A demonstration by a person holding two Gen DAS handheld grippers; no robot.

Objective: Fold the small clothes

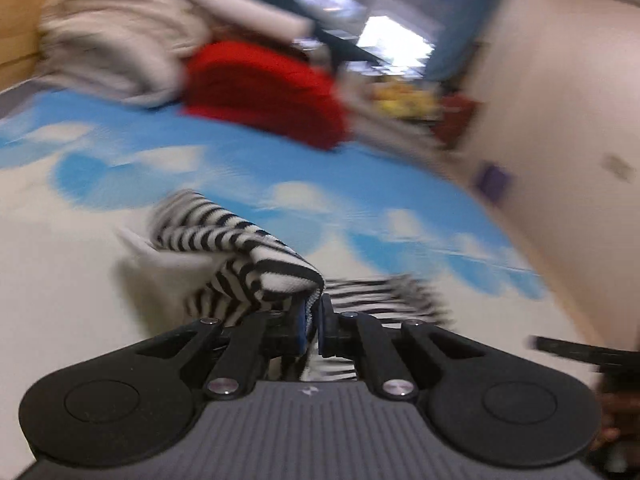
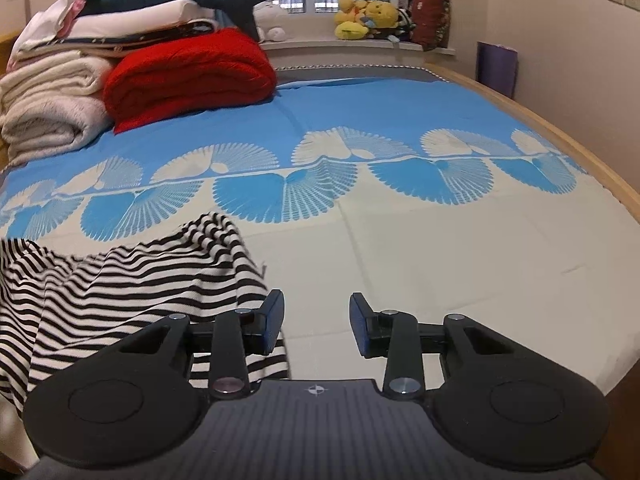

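Note:
A black-and-white striped garment [image 2: 120, 280] lies on the bed at the lower left of the right wrist view. My right gripper [image 2: 316, 324] is open and empty, with its left finger over the garment's right edge. In the blurred left wrist view, my left gripper [image 1: 310, 320] is shut on a fold of the striped garment [image 1: 256, 264] and holds it lifted above the bedsheet. The rest of the garment trails down behind the fingers.
The bed has a blue and cream patterned sheet [image 2: 400, 220]. A red folded blanket [image 2: 188, 72] and a stack of cream blankets [image 2: 48, 108] sit at the far left. Plush toys [image 2: 368, 16] line the windowsill. A wooden bed edge [image 2: 580, 152] runs along the right by the wall.

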